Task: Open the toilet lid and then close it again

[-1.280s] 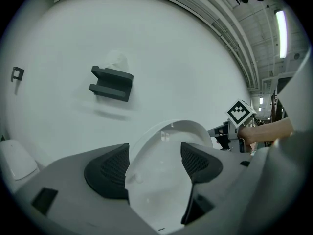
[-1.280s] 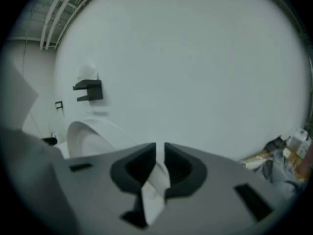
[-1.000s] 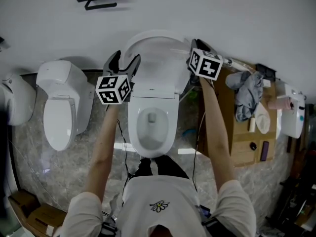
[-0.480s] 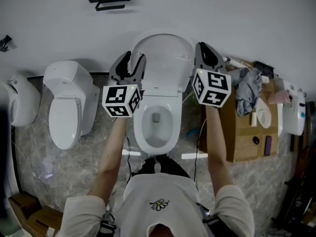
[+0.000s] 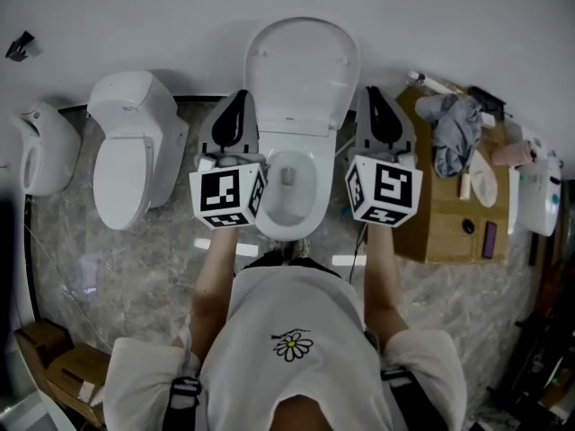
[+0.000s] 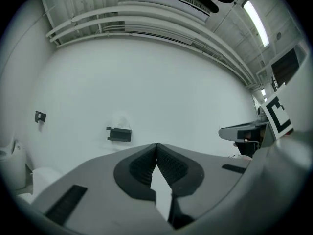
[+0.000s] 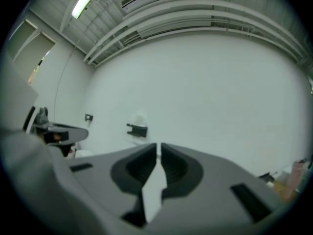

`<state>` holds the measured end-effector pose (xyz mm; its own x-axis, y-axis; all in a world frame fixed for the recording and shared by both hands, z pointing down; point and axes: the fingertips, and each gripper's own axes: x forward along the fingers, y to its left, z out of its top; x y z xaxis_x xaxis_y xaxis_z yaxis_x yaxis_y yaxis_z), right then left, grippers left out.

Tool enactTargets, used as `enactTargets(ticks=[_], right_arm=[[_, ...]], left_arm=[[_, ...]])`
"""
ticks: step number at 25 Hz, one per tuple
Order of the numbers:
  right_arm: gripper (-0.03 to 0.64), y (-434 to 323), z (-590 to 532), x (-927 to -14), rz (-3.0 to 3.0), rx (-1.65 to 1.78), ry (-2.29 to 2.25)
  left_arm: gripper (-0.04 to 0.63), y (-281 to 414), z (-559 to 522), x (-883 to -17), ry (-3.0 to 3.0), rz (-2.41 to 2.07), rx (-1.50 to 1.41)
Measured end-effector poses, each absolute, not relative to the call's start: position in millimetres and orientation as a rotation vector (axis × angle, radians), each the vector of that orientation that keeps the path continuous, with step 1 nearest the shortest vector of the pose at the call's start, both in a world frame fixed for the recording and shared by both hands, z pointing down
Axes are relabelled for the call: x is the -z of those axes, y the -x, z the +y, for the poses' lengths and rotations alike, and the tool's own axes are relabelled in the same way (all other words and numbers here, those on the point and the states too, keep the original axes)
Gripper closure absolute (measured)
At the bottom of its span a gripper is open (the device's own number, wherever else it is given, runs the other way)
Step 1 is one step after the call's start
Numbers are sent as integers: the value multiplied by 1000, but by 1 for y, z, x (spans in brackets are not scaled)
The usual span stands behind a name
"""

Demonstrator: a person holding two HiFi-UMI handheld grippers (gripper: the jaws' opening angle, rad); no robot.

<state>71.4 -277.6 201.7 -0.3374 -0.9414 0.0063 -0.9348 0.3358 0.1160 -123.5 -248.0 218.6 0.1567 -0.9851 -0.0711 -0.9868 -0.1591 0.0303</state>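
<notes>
Looking down in the head view: the toilet lid (image 5: 301, 70) is standing fully raised, leaning back against the white wall (image 5: 467, 25), and the bowl (image 5: 289, 187) is lying open below it. The left gripper (image 5: 240, 97) is hanging just beside the lid's lower left edge and the right gripper (image 5: 370, 92) just beside its lower right edge, both pointing at the wall. Their marker cubes, left (image 5: 227, 196) and right (image 5: 384, 189), are facing the camera. A person in a white shirt (image 5: 292, 344) with a daisy print is standing in front of the bowl, bare forearms reaching out on either side of it. A second toilet (image 5: 135, 151) with its lid down is sitting to the left. A wooden cabinet (image 5: 449, 214) carrying a grey cloth (image 5: 456, 128) is sitting to the right. Everything is resting on a marble-pattern floor (image 5: 117, 259).

Left gripper view: the jaws have just been closing and are meeting at the tips, with nothing between them and only wall showing past the pads. A black wall holder (image 6: 119, 134) is showing beyond them, and the right gripper's body and cube are poking in at the right edge.

Right gripper view: the jaws are sitting almost together with only a thin slit between the pads, gripping nothing. The same holder is showing on the wall, and the left gripper is poking in at the left edge.
</notes>
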Motion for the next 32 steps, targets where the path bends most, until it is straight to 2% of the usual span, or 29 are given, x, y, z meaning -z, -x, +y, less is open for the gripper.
enactTargets(ticks=[15,23,24,26,28,32], right_arm=[[574,-83,-249,-215,-2533,89,-1738],[572,-69,-296,-206,-2551,92,-1686],[556,-67,-310,-205,-2551,93,-1673],[453,-63,-342,-209,-2529,93,-1629],[442,-59,-375,-218,-2472,109,-1600],[433,-60,-442,-248,-2342,116,-1582]], left_arm=[[569,133,-226,-213,2315,2099,-140],[566,141,-276,-208,2327,2052,-80],[559,140,-290,-206,2342,2036,-58],[453,138,-321,-207,2396,1987,-9],[396,137,-354,-214,2442,1952,39],[365,143,-419,-248,2480,1962,191]])
